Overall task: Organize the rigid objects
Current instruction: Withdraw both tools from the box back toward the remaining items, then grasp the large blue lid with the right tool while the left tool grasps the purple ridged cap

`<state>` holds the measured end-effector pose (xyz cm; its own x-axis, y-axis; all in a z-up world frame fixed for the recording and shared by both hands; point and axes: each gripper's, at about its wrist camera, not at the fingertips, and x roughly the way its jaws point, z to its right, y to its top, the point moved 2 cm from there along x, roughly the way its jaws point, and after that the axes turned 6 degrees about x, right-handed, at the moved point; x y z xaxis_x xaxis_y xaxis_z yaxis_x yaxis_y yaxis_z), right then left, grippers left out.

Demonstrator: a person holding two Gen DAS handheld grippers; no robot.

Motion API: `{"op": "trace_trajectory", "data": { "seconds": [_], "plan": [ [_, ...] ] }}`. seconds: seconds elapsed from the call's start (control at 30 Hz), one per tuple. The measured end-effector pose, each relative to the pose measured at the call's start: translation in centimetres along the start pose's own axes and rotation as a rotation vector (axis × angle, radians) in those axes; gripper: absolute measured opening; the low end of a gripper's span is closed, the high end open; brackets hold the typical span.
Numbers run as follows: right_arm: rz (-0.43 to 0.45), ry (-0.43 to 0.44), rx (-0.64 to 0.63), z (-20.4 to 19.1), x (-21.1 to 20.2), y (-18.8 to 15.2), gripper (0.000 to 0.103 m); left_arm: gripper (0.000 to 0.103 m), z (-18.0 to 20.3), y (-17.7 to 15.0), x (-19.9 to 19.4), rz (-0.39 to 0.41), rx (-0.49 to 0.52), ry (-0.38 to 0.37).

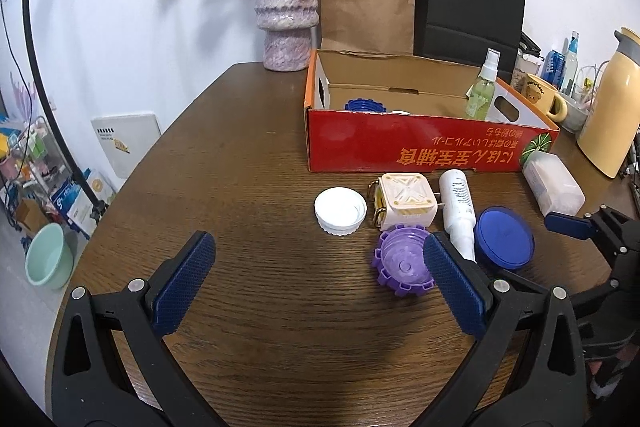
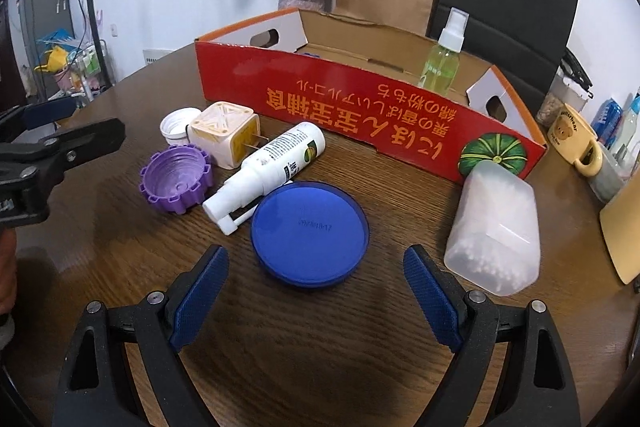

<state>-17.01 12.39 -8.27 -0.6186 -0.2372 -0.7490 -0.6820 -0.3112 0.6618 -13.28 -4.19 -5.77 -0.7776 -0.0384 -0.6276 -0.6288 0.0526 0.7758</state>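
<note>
Objects for sorting lie on a brown wooden table (image 2: 360, 347), grouped in front of a red cardboard box (image 2: 360, 115).

- Blue round lid (image 2: 310, 233): flat on table, directly ahead of right gripper (image 2: 316, 301), just beyond its fingertips, not between them.
- White spray bottle (image 2: 268, 167): on its side, nozzle end touching blue lid's rim; base end points toward box.
- Cream plug adapter (image 2: 222, 133): just left of bottle, prongs toward it.
- Purple toothed cap (image 2: 176, 179): open side up, in front of adapter, near bottle nozzle.
- White cap (image 2: 176, 127): behind purple cap, touching or just beside adapter; cannot tell which.
- Clear tub of cotton swabs (image 2: 496, 231): on its side, right of blue lid, its far end at box front.
- Box interior: green spray bottle (image 2: 442, 59) upright near right end; blue toothed cap (image 1: 362, 105) at left end, partly hidden by box wall.

Grippers:
- Right gripper: jaws wide apart, nothing held.
- Left gripper (image 1: 320, 273): jaws wide apart, nothing held; over bare table, left of group. Its right finger (image 1: 452, 287) overlaps purple cap and bottle nozzle in left wrist view; contact not confirmable.

Background: vase (image 1: 286, 15) w/ dried flowers, brown paper bag (image 1: 366, 3), black paper bag (image 1: 470, 7) behind box; yellow mug (image 2: 574, 143) right of it.
</note>
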Motion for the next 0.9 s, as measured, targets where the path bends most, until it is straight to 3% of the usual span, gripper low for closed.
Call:
{"op": "trace_trajectory", "data": {
  "seconds": [0.23, 0.27, 0.33, 0.5, 0.9],
  "plan": [
    [-0.029, 0.036, 0.018, -0.1, 1.1, 0.7, 0.093, 0.103, 0.1, -0.1, 0.0, 0.001, 0.001, -0.006],
    [-0.031, 0.045, 0.018, -0.2, 1.1, 0.7, 0.09, 0.103, 0.1, -0.1, 0.0, 0.0, 0.001, -0.007],
    [-0.035, 0.059, 0.017, -0.3, 1.2, 0.8, 0.071, 0.103, 0.1, -0.1, 0.0, 0.0, 0.002, -0.009],
    [-0.024, 0.078, 0.005, -0.8, 0.9, 0.8, 0.071, 0.103, 0.2, -0.1, 0.2, -0.008, 0.003, -0.009],
    [0.102, 0.034, 0.044, 0.2, -2.3, 0.8, 0.071, 0.103, 1.5, -0.6, 1.3, -0.059, 0.034, -0.05]
  ]
}}
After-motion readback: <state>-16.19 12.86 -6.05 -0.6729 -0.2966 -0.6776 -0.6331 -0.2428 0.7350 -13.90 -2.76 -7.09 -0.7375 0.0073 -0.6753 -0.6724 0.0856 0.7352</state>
